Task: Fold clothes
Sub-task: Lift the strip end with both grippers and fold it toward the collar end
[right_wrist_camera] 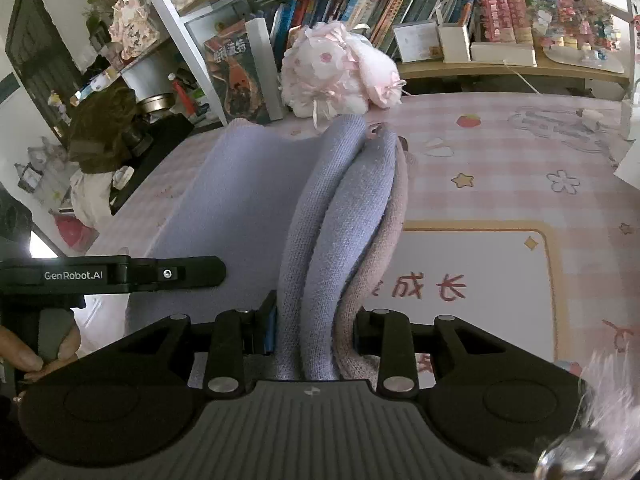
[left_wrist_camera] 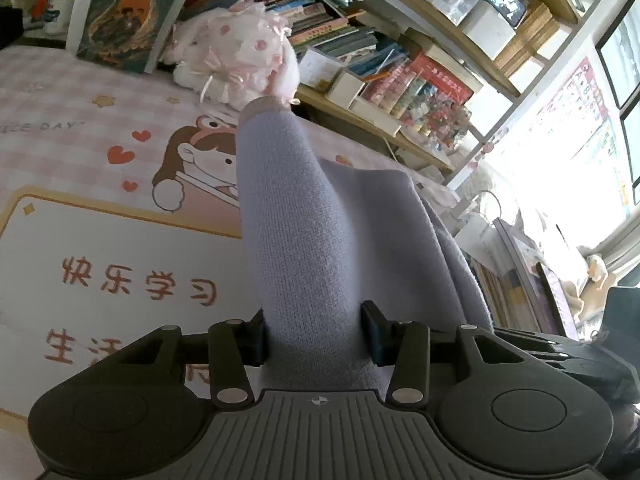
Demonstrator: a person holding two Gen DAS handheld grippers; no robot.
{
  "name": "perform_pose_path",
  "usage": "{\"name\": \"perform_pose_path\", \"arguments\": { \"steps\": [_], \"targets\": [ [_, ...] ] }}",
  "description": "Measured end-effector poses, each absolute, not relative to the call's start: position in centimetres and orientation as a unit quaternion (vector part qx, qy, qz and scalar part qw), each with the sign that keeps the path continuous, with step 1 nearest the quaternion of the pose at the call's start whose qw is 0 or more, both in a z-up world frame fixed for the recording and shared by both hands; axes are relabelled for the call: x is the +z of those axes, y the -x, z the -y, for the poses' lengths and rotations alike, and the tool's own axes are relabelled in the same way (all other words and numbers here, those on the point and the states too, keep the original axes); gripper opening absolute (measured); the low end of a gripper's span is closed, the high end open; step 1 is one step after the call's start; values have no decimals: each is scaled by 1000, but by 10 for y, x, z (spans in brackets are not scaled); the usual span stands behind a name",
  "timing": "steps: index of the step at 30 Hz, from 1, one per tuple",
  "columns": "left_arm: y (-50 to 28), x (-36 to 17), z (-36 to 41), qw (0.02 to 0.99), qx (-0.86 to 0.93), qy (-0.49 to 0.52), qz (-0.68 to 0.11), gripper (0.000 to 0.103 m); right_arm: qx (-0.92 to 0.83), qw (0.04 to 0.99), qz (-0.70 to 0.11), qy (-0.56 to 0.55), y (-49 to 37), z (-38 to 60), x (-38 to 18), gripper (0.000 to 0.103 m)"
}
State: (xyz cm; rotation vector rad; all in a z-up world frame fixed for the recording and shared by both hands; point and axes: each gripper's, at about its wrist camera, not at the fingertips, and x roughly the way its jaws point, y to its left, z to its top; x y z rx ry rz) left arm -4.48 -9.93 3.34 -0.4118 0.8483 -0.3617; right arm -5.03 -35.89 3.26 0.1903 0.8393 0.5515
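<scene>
A lilac knitted sweater with pale pink trim is lifted off the pink checked table mat. My left gripper is shut on a thick bunch of its knit, and a sleeve with a pink cuff stretches up and away from the jaws. In the right wrist view my right gripper is shut on several folded layers of the same sweater, lilac on the left and pinkish on the right. The rest of the garment sags to the left of those folds, toward the left gripper's black body.
A white and pink plush toy sits at the table's far edge against a book. Shelves crammed with books stand behind the table. A person's hand grips the left tool's handle. Bright windows lie to the right.
</scene>
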Motion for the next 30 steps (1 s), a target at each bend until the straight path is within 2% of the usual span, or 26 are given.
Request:
{"name": "perform_pose_path", "arguments": {
  "steps": [17,30],
  "targets": [
    [53,40,152,879,-185,175,-404,44,252,880,-390,-107,68,415,34,30],
    [58,44,147,883,-175,174,-399,44,261,878,-385,-113,70,416,34,30]
  ]
}}
